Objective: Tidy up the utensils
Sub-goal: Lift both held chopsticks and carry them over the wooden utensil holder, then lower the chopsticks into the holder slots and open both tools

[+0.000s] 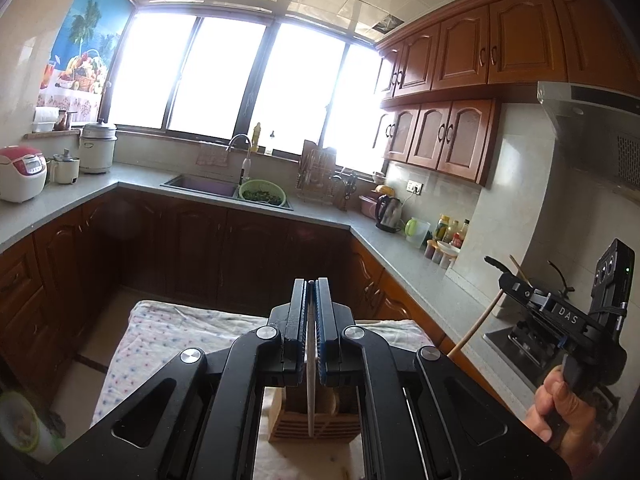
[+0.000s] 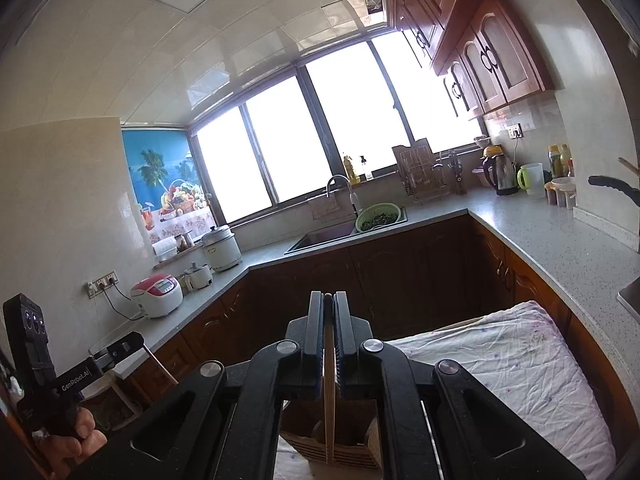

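My left gripper is shut on a thin white utensil that hangs down into a slatted wooden utensil holder below it. My right gripper is shut on a wooden utensil handle that points down into the same holder. The right gripper also shows at the right of the left wrist view, with the wooden handle slanting down from it. The left gripper shows at the lower left of the right wrist view. The holder stands on a table covered with a dotted white cloth.
A grey countertop runs around the room with a sink, a green colander, a dish rack, a kettle, bottles and a rice cooker. A stove hood hangs at the right.
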`<act>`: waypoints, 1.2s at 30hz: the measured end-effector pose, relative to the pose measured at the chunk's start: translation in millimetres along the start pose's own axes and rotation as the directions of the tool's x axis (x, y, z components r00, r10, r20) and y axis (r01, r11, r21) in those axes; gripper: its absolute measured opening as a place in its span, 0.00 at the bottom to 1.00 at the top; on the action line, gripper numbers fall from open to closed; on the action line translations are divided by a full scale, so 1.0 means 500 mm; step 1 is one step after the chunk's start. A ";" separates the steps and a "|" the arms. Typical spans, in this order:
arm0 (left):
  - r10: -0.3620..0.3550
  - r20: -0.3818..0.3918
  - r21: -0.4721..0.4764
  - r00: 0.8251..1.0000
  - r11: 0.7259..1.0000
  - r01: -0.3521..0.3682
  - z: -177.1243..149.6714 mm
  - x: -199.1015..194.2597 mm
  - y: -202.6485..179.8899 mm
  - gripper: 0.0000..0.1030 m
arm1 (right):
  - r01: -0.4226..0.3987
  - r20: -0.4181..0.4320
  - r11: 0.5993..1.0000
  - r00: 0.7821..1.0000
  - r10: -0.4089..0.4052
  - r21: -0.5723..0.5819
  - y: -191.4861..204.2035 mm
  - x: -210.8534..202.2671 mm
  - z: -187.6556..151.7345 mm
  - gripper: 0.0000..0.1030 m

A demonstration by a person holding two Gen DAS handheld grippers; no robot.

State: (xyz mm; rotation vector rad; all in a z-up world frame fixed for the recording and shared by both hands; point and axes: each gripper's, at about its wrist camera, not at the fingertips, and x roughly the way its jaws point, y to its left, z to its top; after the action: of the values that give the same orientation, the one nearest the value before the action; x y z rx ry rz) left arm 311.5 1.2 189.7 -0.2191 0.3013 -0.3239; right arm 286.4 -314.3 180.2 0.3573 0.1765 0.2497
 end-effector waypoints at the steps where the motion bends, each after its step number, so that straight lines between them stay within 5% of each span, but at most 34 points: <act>1: 0.006 0.004 -0.005 1.000 1.000 -0.006 0.004 0.014 0.002 0.03 | 0.001 0.003 1.000 1.000 -0.001 0.010 -0.005 0.010 0.002 0.04; 17: 0.064 -0.051 -0.183 0.997 0.981 -0.072 -0.116 0.235 0.068 0.03 | 0.083 0.001 0.984 0.996 -0.084 0.156 -0.112 0.168 -0.128 0.04; 32: 0.067 -0.121 -0.151 0.990 0.985 -0.085 -0.159 0.273 0.071 0.03 | 0.106 -0.080 0.985 0.992 -0.096 0.136 -0.118 0.210 -0.166 0.09; 35: 0.075 -0.137 -0.150 0.988 0.984 -0.095 -0.158 0.276 0.075 0.15 | 0.100 -0.096 0.983 0.992 -0.086 0.154 -0.125 0.215 -0.170 0.12; 36: 0.079 -0.138 -0.154 0.987 0.983 -0.100 -0.158 0.274 0.078 0.32 | 0.103 -0.101 0.982 0.991 -0.088 0.156 -0.125 0.214 -0.170 0.14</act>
State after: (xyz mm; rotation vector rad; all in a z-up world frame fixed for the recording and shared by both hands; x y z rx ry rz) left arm 420.9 -22.8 71.3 -0.3427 0.4669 -0.2254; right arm 383.4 -314.5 65.4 0.4966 0.3068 0.1576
